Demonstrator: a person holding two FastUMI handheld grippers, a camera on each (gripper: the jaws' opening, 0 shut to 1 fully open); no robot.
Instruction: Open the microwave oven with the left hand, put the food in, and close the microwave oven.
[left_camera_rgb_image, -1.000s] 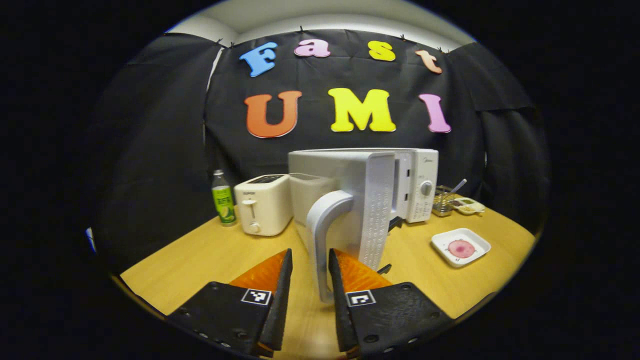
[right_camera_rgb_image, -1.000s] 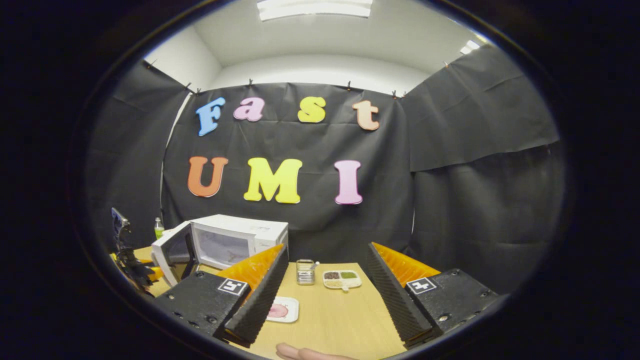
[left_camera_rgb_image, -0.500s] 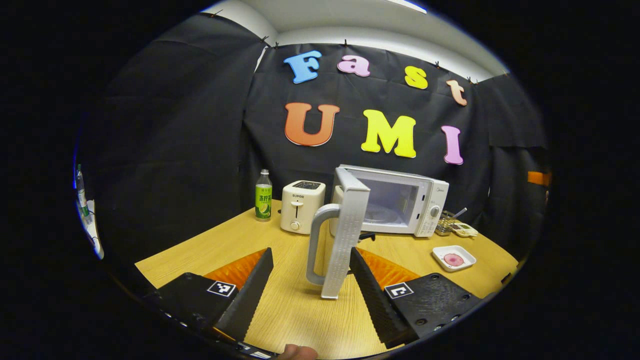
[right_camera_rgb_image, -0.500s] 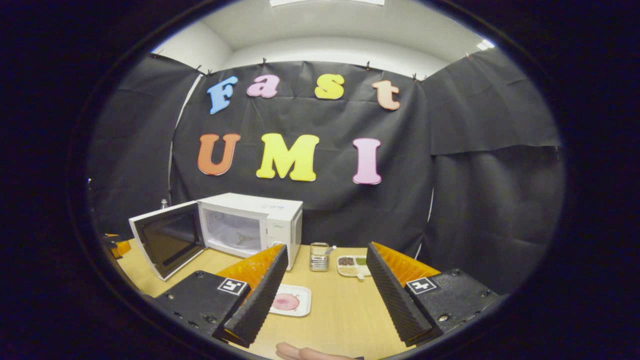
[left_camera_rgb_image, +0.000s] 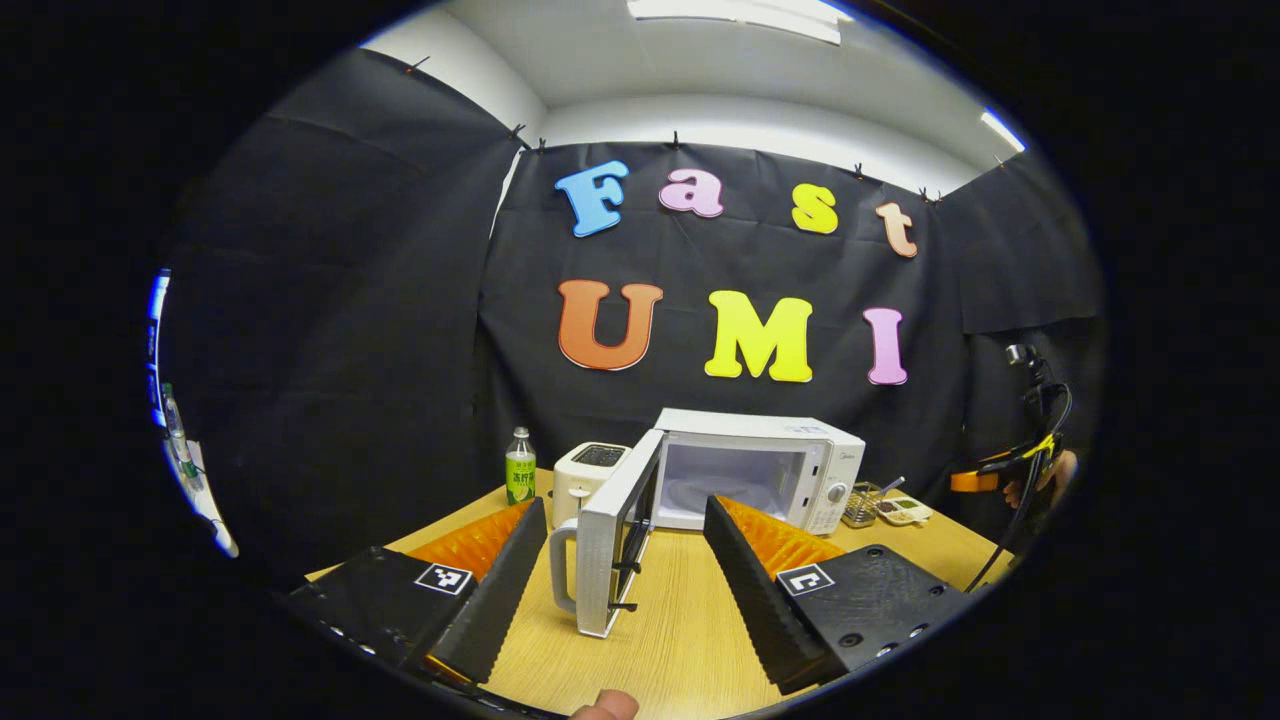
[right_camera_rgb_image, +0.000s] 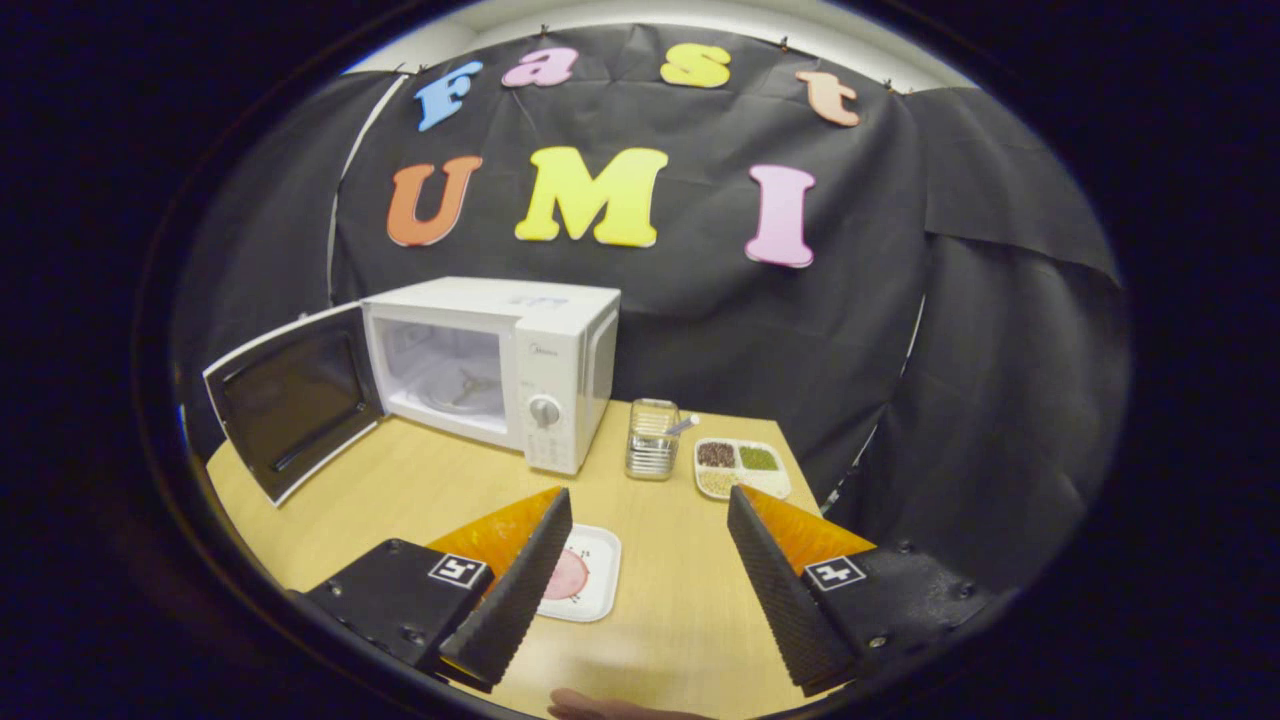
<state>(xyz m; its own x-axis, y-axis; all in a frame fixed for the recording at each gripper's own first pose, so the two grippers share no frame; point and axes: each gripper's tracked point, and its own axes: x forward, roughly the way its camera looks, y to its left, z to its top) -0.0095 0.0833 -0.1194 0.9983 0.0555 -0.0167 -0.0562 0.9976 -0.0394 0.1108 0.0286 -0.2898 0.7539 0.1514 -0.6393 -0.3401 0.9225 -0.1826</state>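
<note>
The white microwave (left_camera_rgb_image: 760, 465) stands at the back of the wooden table with its door (left_camera_rgb_image: 608, 560) swung wide open and the cavity bare. My left gripper (left_camera_rgb_image: 625, 510) hovers open in front of the door, apart from its handle (left_camera_rgb_image: 558, 565), holding nothing. In the right gripper view the microwave (right_camera_rgb_image: 520, 360) and open door (right_camera_rgb_image: 290, 400) are at the left. The food, a pink round slice on a white square plate (right_camera_rgb_image: 590, 585), lies just beyond my open right gripper (right_camera_rgb_image: 648, 500), partly hidden behind the left finger (right_camera_rgb_image: 515, 590).
A green bottle (left_camera_rgb_image: 519, 468) and a white toaster (left_camera_rgb_image: 590, 472) stand left of the microwave. Right of it are a metal mesh cup (right_camera_rgb_image: 652, 450) and a divided dish of grains (right_camera_rgb_image: 742, 467). The other gripper and its hand (left_camera_rgb_image: 1010, 480) show at the far right.
My left gripper let go of the door handle, opened and drew back while the door swung fully open. The right gripper tilted down and came nearer the plate.
</note>
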